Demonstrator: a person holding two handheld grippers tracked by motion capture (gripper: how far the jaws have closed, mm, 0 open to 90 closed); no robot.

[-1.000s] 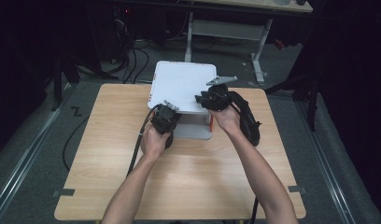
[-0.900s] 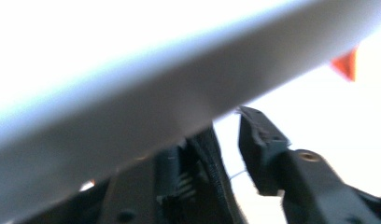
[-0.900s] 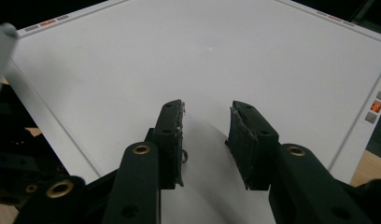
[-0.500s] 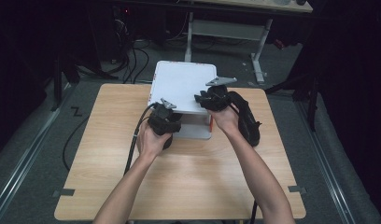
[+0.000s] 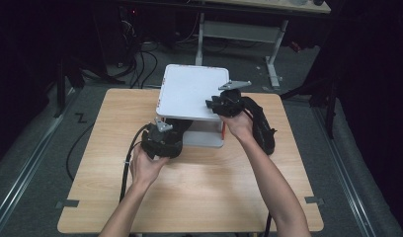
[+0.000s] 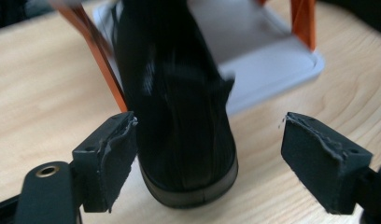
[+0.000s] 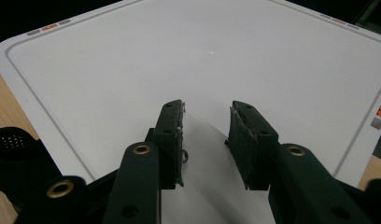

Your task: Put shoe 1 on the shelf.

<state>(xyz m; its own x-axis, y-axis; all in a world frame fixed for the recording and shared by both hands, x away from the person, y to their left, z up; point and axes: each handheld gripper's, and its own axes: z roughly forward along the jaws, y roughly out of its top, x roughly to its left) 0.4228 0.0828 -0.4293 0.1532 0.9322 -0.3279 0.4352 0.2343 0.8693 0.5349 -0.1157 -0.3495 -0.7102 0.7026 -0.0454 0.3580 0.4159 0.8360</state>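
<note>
Left gripper (image 6: 205, 154) is wide open, nothing clamped; a black shoe (image 6: 179, 107) sits betw. its jaws, toe end pointing at the camera, one pad just beside the shoe's side, the other well apart from it. Shoe's sole rests on the tabletop (image 6: 44, 79), its far end reaching under the white rack, next to an orange leg (image 6: 97, 51) and over the grey lower shelf (image 6: 268, 51). In the high view the left gripper (image 5: 162, 140) is at the near-left corner of the rack (image 5: 192, 91), the shoe (image 5: 179, 126) showing dark under the top shelf. Right gripper (image 7: 206, 140) is part open w/ a narrow gap, holding nothing, jaws low over the rack's white top shelf (image 7: 132, 65); can't tell if they touch it. In the high view the right gripper (image 5: 224, 103) is at the near-right edge of the rack top. A second black shoe (image 5: 261, 123) lies on the tabletop just right of the rack, beside the right hand (image 5: 239, 126). Rack stands at the far middle of the tabletop (image 5: 204, 182).
</note>
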